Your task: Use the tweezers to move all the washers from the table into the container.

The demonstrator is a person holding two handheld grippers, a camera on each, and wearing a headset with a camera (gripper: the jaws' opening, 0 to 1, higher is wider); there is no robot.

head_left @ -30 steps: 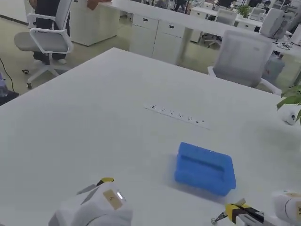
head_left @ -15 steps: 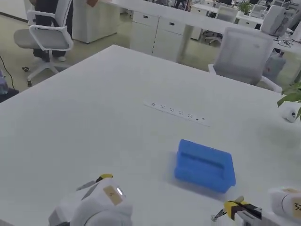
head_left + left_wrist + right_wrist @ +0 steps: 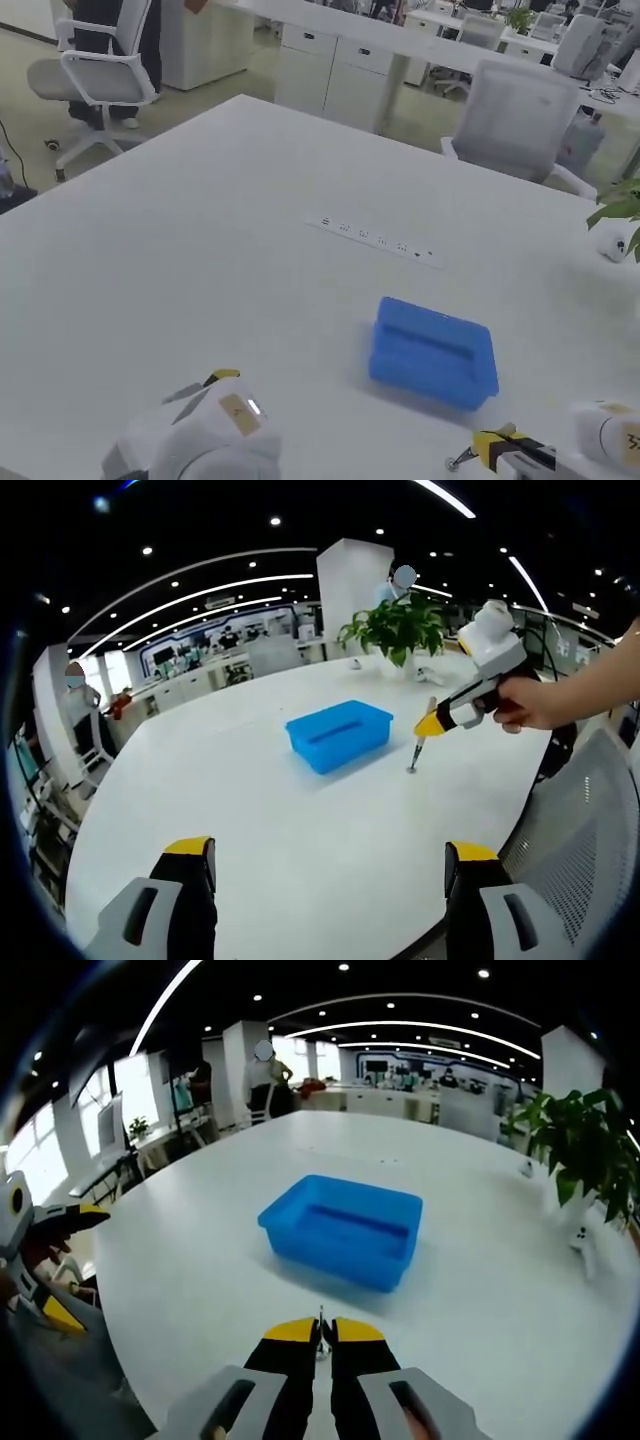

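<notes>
The right claw [image 3: 320, 1334] clamps tweezers [image 3: 421, 743] near the blue container [image 3: 340, 1228]; the left claw [image 3: 320, 852] hangs apart above the surface [image 3: 250, 810]

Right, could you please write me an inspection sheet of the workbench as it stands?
Surface: white table, no spills seen.
Job's things: blue container upright, no contents made out; tweezers point down at the table; washers too small to make out.
Clutter: small white object beside the plant.
Grippers: left gripper open, holding nothing; right gripper shut on the tweezers.
Cables: nothing seen on the table; a socket strip sits flush in it.
Surroundings: potted plant, office chairs, desks behind.
</notes>
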